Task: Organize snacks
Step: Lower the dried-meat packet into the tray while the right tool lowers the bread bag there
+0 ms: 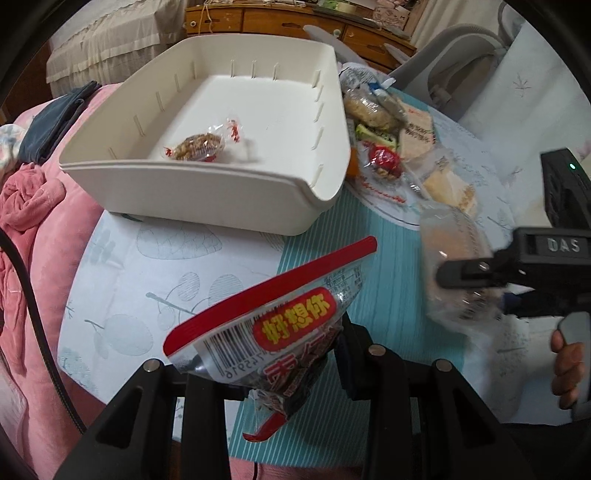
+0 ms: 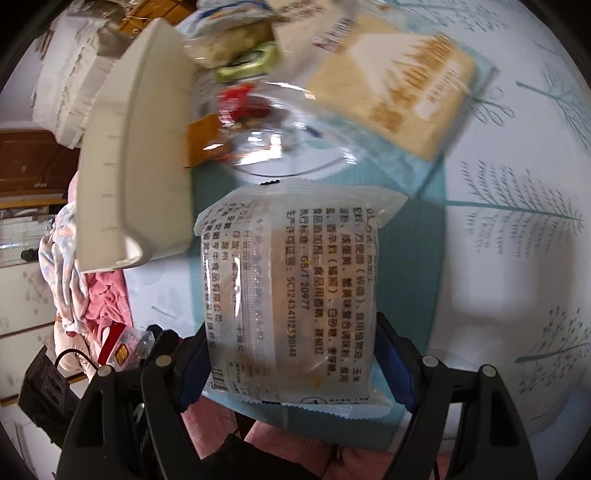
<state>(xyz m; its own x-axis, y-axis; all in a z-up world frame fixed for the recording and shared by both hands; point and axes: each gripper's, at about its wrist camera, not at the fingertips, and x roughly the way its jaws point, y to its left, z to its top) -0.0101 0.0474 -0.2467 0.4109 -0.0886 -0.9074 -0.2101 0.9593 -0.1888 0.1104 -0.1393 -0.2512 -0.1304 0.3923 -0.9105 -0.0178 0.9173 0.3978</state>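
Observation:
My left gripper [image 1: 284, 365] is shut on a red-and-clear snack packet [image 1: 273, 325] with yellow lettering, held above the table in front of the white bin [image 1: 207, 184]. The bin holds one small clear-wrapped nut snack [image 1: 199, 146]. My right gripper [image 2: 291, 354] is shut on a translucent white noodle packet [image 2: 291, 291] with black print, held above the table. It shows in the left wrist view [image 1: 458, 266] at the right, with the right gripper [image 1: 480, 273] around it. A pile of snacks [image 1: 388, 136] lies to the right of the bin.
The table has a pale leaf-print cloth [image 1: 147, 295] with a teal striped part [image 1: 388, 288]. A beige packet [image 2: 399, 96] and a red-wrapped snack [image 2: 240, 103] lie beyond the held packet. Pink bedding [image 1: 33, 229] lies at the left. A wooden dresser [image 1: 295, 22] stands behind.

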